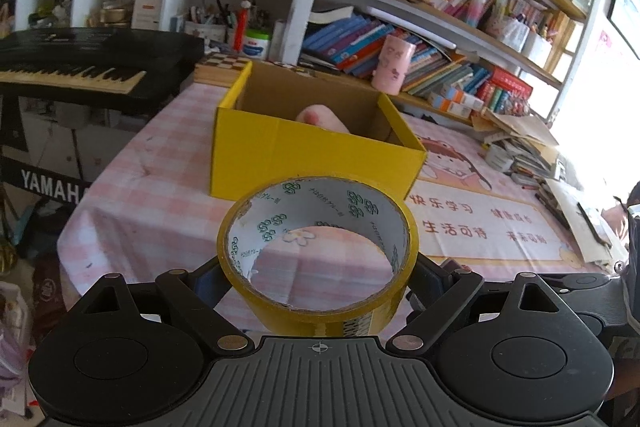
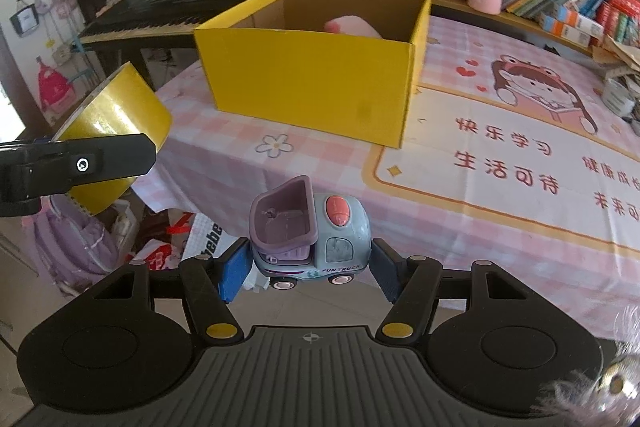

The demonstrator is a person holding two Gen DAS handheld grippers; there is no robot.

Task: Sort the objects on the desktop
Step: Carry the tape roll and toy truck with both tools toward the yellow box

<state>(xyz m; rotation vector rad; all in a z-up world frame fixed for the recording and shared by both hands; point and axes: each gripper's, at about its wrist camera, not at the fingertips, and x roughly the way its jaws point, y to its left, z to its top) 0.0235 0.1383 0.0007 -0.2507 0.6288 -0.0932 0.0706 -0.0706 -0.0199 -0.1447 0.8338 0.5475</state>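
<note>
The yellow box (image 2: pixel 312 75) sits open-topped on the worktop (image 2: pixel 460 195), well ahead of both loads, and nothing stands in the way. Left tongs (image 1: pixel 318 267) clamp the tape roll (image 1: pixel 318 247) at its sides; the round roll may twist loose. Right tongs (image 2: pixel 310 263) pinch the toy truck (image 2: pixel 310 231) beyond the worktop edge; a slip would probably drop it to the floor.

Daylit room, bright overall. Strong light from the window (image 1: pixel 600 131) at far right, blown out to white w/ no detail; books next to it washed out. Left side near the keyboard (image 1: pixel 80 67) noticeably dimmer. Glossy tape roll (image 2: pixel 116 115) shows glare streaks on its yellow face. Soft shadow under the yellow box (image 2: pixel 312 79). Heavy fisheye bend: shelves curve, corners vignette dark. Blurry smear at bottom-right corner of right wrist view. Centre sharp in both.
</note>
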